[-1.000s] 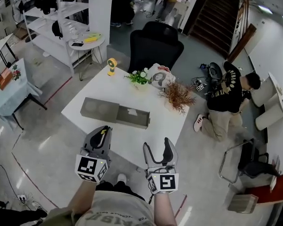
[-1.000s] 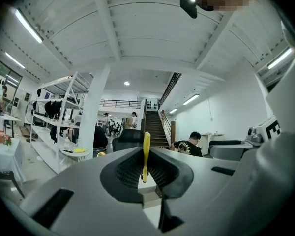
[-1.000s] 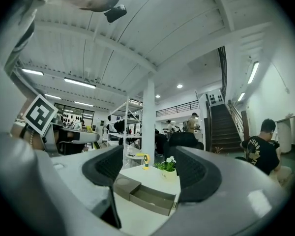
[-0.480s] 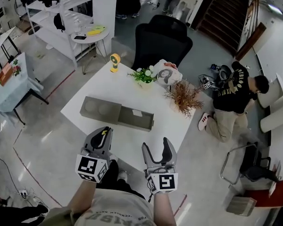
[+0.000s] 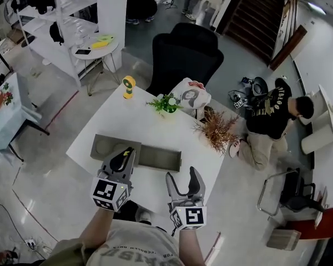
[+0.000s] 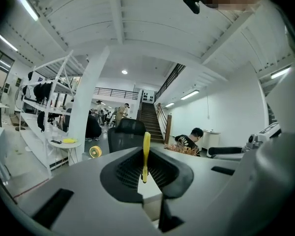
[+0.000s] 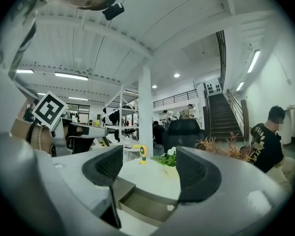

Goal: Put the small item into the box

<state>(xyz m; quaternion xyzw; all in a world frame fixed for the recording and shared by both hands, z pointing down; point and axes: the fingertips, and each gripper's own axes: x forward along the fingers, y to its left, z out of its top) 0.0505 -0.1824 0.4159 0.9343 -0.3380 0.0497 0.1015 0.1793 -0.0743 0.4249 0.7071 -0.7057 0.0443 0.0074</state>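
Pinched flat between the closed jaws of the left gripper (image 6: 145,170), a thin yellow item (image 6: 146,149) stands upright, its top poking above the dark pads. The jaws of the right gripper (image 7: 148,173) stand wide apart with nothing between them.

From the head view, the left gripper is raised in front of the middle of a long grey box (image 5: 162,157), while the right gripper is held lower and nearer the person, off the near edge of the white table (image 5: 127,118). How high the item sits above the box cannot be told. The box lies along the table's near side; its right half is an open tray, and a small pale scrap lies at that tray's near corner in the right gripper view.

Along the table's far side stand a yellow fan (image 5: 129,86), a green plant (image 5: 165,103), a printed bag (image 5: 191,96) and a dried brown bush (image 5: 217,129). A black chair (image 5: 183,51) faces the far edge. To the right, a person in black (image 5: 271,115) crouches on the floor.
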